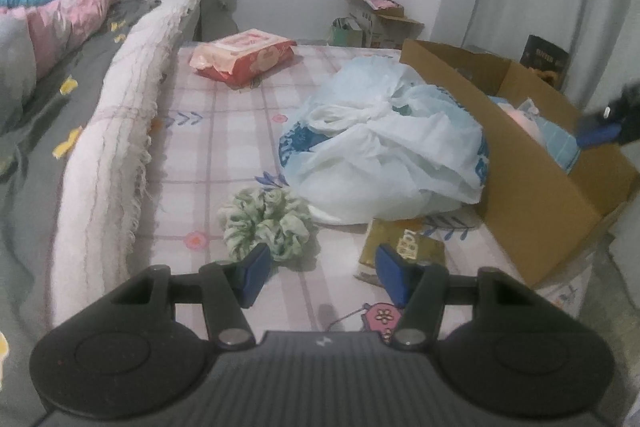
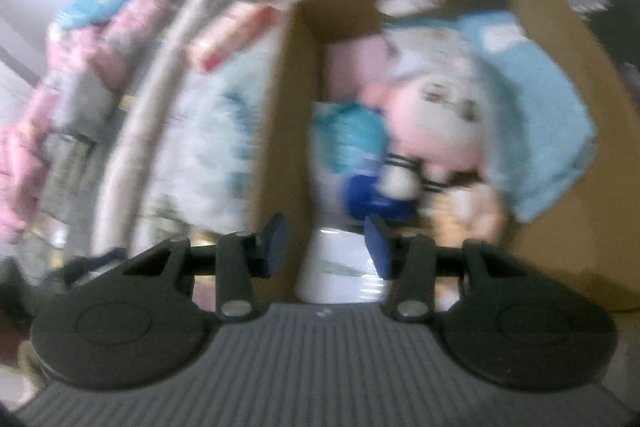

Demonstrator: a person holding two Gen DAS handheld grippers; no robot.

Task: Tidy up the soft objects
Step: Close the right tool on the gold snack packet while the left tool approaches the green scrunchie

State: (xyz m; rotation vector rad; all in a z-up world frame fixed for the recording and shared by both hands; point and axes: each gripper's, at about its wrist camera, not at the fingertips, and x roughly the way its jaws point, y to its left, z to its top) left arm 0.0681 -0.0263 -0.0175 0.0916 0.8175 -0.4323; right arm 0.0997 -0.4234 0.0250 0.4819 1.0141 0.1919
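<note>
1. Your left tool (image 1: 320, 277) hovers low over the checked sheet (image 1: 224, 131), fingers spread wide with nothing between them.
2. The green scrunchie (image 1: 266, 221) lies on the sheet just ahead of the left tool's left finger; that finger's blue pad (image 1: 253, 275) covers its near edge.
3. Take the box (image 1: 532, 187) as your landmark. The white bag (image 1: 384, 147) slumps against the box's left wall and hides most of that wall's lower part.
4. A small gold pack (image 1: 404, 247) sits in front of the box's near corner, partly behind the left tool's right finger; its print is too blurred to read.
5. The red wipes pack (image 1: 244, 61) lies well to the left of the box, far back on the sheet.
6. From the left wrist view, the box's inside is mostly hidden by its walls; only a bit of pale pink and blue shows over the rim.
7. Your right tool (image 2: 327, 247) hangs over the box's (image 2: 288, 107) near edge, fingers apart and holding nothing. In the left wrist view it is cut off at the frame edge (image 1: 600, 135).
8. The right wrist view is heavily motion-blurred. Inside the box you can make out a pink plush (image 2: 436, 115), a light blue cloth (image 2: 540, 123), and a teal-and-white pack (image 2: 348, 147); finer detail cannot be told.
</note>
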